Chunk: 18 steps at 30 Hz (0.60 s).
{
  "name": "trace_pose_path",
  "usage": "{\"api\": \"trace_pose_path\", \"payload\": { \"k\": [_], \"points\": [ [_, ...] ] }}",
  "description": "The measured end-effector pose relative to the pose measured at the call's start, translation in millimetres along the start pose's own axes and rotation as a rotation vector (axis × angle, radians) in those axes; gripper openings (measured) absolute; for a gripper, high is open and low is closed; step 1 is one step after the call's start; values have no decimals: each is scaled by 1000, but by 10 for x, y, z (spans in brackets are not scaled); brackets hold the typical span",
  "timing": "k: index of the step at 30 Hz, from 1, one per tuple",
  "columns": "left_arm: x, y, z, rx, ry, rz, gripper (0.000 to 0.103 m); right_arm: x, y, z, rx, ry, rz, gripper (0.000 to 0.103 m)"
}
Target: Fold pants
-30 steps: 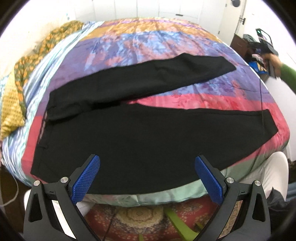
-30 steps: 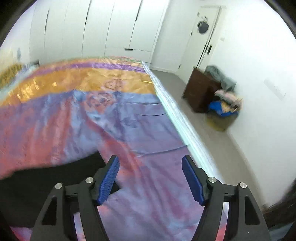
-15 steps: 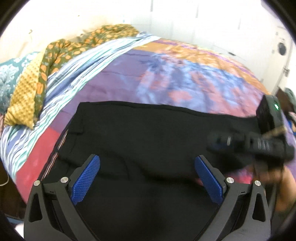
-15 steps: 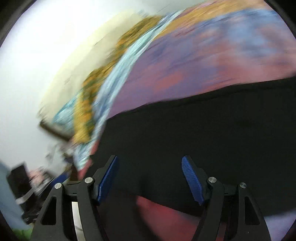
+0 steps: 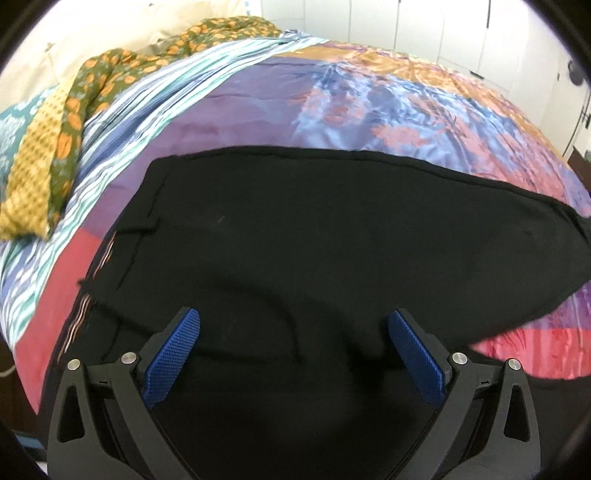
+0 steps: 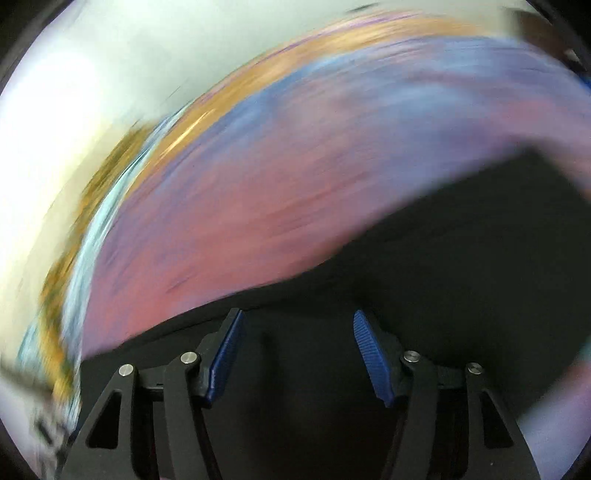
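Black pants [image 5: 332, 229] lie spread on a colourful bedspread [image 5: 369, 103], waistband to the left and one leg running off to the right. My left gripper [image 5: 293, 317] hangs open just above the seat of the pants, blue pads wide apart with nothing held. The right wrist view is smeared by motion. In it, my right gripper [image 6: 297, 317] is over black pants cloth [image 6: 461, 258] near its edge on the bedspread [image 6: 295, 166]. Its jaws are closing. Black cloth shows in the gap, but the pads do not press on it.
A yellow and green patterned blanket [image 5: 55, 129] lies bunched along the left side of the bed. White wardrobe doors [image 5: 443, 29] stand behind the bed. The bed's left edge drops away at the lower left.
The left gripper came down closer over the waist end of the pants. The right gripper left the left view. The right view swung across the bed, and its jaws narrowed.
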State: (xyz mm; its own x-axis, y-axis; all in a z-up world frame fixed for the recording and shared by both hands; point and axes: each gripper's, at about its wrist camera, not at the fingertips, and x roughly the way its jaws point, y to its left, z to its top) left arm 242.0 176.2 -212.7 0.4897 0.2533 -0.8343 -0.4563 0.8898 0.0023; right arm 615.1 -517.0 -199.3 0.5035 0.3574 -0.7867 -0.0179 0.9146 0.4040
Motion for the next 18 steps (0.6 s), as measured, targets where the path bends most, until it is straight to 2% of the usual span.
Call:
{"api": "trace_pose_path", "payload": {
  "k": [1,2,3,4,5,8,12,14,16,18],
  "points": [
    [-29,25,-35,-11,6,-1,102,-222,-369,36,42,-22,-104,61],
    [-61,36,-68,-22,13,-3,102,-406,-601,38,70,-41,-152,60],
    [-91,56,-96,-27,15,-2,102,-619,-794,13,98,-65,-174,64],
    [-140,59,-136,-29,16,0,102,-873,-964,-37,117,-90,-246,72],
    [-206,46,-194,-26,13,-6,102,-1129,-1072,-133,112,-114,-245,72],
    [-418,-96,-405,18,8,-52,102,-1649,-1020,-646,50,-118,-150,73],
    [-602,-476,-715,133,6,-138,102,-2091,-488,-1886,-4,-56,68,84],
    [-574,-654,-794,201,19,-165,102,-2069,-192,-2493,-15,1,152,85],
    [-500,-813,-791,274,26,-152,102,-1938,-143,-2921,-37,88,170,85],
    [-501,-893,-668,297,-1,-148,102,-1862,-239,-3169,-51,101,102,82]
  ]
}}
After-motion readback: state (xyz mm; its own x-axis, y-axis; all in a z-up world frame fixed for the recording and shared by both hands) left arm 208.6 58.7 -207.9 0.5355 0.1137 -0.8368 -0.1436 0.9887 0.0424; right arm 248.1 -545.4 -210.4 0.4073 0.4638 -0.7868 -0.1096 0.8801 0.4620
